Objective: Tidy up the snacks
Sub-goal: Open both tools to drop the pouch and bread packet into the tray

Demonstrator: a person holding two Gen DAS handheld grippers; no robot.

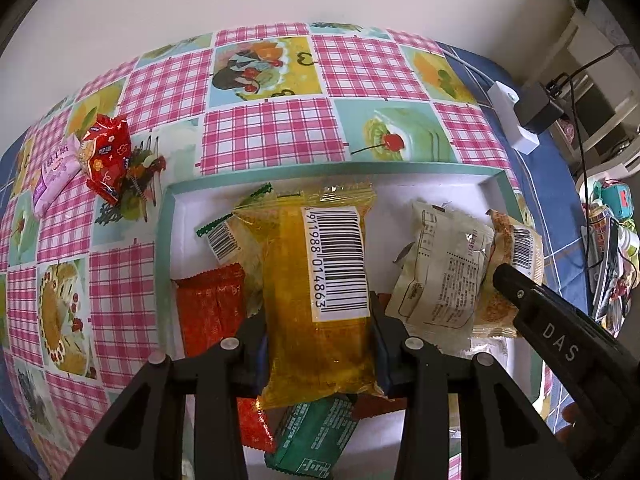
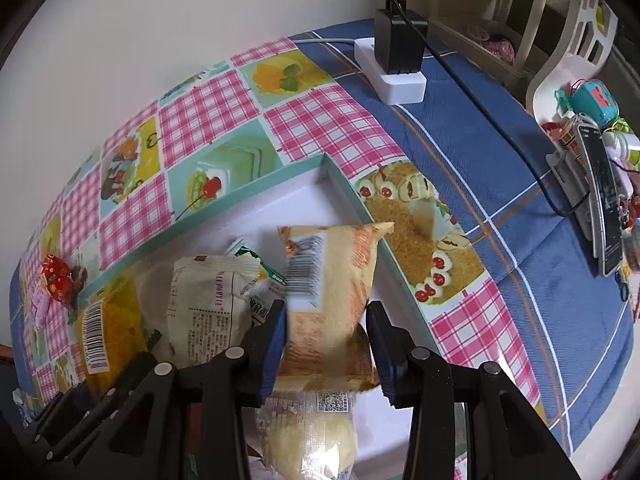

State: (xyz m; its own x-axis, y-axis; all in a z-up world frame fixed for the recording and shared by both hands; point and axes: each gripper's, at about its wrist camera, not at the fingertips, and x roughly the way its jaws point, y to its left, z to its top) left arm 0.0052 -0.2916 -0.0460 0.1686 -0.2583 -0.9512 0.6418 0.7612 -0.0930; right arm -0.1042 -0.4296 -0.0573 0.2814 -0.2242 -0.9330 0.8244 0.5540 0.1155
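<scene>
My left gripper [image 1: 320, 312] is shut on a yellow snack pack [image 1: 320, 292] with a barcode label, held over the white tray [image 1: 192, 196] with a teal rim. In the tray lie an orange pack [image 1: 208, 304], a green pack [image 1: 316, 436] and a cream pack [image 1: 436, 272]. My right gripper [image 2: 326, 316] stands around a beige-orange pack [image 2: 332, 292]; its jaws stand apart, the left pad touching and a gap at the right pad. The right gripper also shows in the left wrist view [image 1: 560, 320]. The pack looks blurred.
A red pack [image 1: 106, 152] and a pink pack [image 1: 52, 176] lie on the checked tablecloth left of the tray. A white power strip [image 2: 396, 68] with a black charger sits on the blue cloth at the back right. A phone [image 2: 604, 196] and toys stand far right.
</scene>
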